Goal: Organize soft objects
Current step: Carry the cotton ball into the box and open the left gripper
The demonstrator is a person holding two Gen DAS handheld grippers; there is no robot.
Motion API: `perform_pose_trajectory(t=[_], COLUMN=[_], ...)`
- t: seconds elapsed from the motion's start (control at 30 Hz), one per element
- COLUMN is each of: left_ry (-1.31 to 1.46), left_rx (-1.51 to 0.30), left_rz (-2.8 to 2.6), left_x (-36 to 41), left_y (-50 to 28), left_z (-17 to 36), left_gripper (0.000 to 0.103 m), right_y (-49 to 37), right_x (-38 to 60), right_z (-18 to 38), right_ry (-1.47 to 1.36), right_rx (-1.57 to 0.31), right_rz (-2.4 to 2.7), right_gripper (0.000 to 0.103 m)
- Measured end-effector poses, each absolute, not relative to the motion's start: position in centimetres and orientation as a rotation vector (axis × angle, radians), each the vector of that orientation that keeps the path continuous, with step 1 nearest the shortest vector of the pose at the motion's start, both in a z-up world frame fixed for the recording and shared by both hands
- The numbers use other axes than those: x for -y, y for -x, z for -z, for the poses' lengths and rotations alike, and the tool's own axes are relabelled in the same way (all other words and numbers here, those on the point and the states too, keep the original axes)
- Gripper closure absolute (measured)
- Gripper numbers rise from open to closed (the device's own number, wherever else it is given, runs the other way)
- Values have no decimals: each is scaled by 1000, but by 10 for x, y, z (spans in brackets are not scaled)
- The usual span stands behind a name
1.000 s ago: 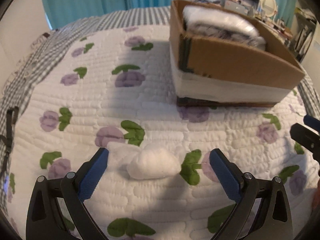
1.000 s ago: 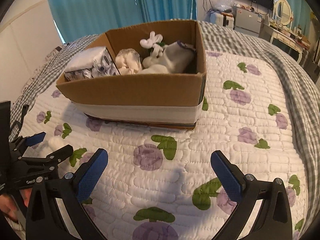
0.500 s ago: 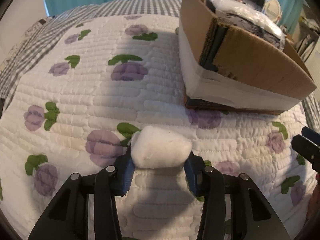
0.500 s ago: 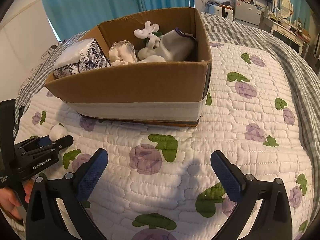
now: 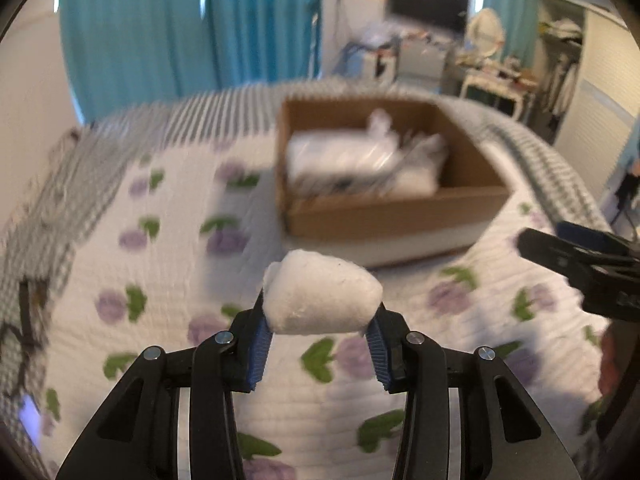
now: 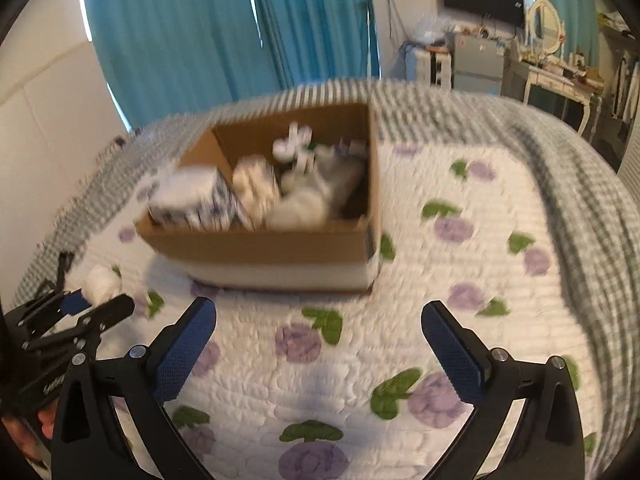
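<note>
Cotton wad (image 5: 321,297): white, puffy, pinched betw. the blue pads (image 5: 259,342) of the L gripper (image 5: 320,344) and carried clear of the quilt (image 5: 168,264); in the R wrist view it is seen at approx. 9 o'clock (image 6: 101,283), well apart from the box. Change vs. 0.5 s ago: the wad, then clamped low against the quilt, is now lifted, and the box interior is brought into view at 12–1 o'clock of the wad; heavy motion blur is noted in both views. Implication (judged): pick-up is done and transfer is under way; release over the box is not yet made.

Cardboard box (image 5: 400,216): open-topped, set on the quilt, already holding a wrapped tissue pack (image 6: 192,200) and other pale soft items (blurred, not identifiable).

R gripper (image 6: 319,344): jaws spread wide, nothing held, hovering above the quilt at 6 o'clock of the box; seen at 3 o'clock (image 5: 580,256) in the L wrist view.

Surround: teal curtains (image 6: 224,32) behind the bed.
</note>
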State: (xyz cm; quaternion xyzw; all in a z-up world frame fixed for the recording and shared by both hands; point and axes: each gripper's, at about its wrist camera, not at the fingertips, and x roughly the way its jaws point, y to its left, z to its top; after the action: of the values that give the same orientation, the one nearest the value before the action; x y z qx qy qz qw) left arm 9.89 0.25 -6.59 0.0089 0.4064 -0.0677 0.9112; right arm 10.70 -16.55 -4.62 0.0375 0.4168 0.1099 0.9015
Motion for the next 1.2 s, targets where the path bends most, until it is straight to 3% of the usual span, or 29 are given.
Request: perform_pose_trajectory(t=[0.17, 0.4, 0.87, 0.9, 0.93, 0.97, 1.0, 1.2], left_ry=[-21, -54, -82, -85, -82, -66, -49, -47], left_rx=[-743, -678, -724, -718, -715, -715, -713, -716], left_rz=[200, 220, 260, 254, 254, 255, 251, 199], left_x=[13, 38, 57, 59, 59, 58, 57, 52], left_y=[-122, -176, -281, -281, -282, -282, -282, -272], left_z=[23, 1, 49, 49, 50, 52, 52, 39], left_gripper=[62, 62, 58, 45, 23, 14, 11, 11], right_y=[-111, -146, -241, -244, -246, -247, -248, -236], right_x=[181, 193, 204, 205, 205, 206, 207, 211], right_z=[0, -42, 4, 7, 8, 10, 10, -5], right_ry=[-81, -40, -51, -55, -56, -60, -64, -75], right_rx=[-766, -684, -732, -732, -733, -732, -729, -714], right_rz=[-208, -193, -185, -185, -184, -181, -179, -167], right_gripper=[0, 0, 0, 0, 0, 0, 0, 0])
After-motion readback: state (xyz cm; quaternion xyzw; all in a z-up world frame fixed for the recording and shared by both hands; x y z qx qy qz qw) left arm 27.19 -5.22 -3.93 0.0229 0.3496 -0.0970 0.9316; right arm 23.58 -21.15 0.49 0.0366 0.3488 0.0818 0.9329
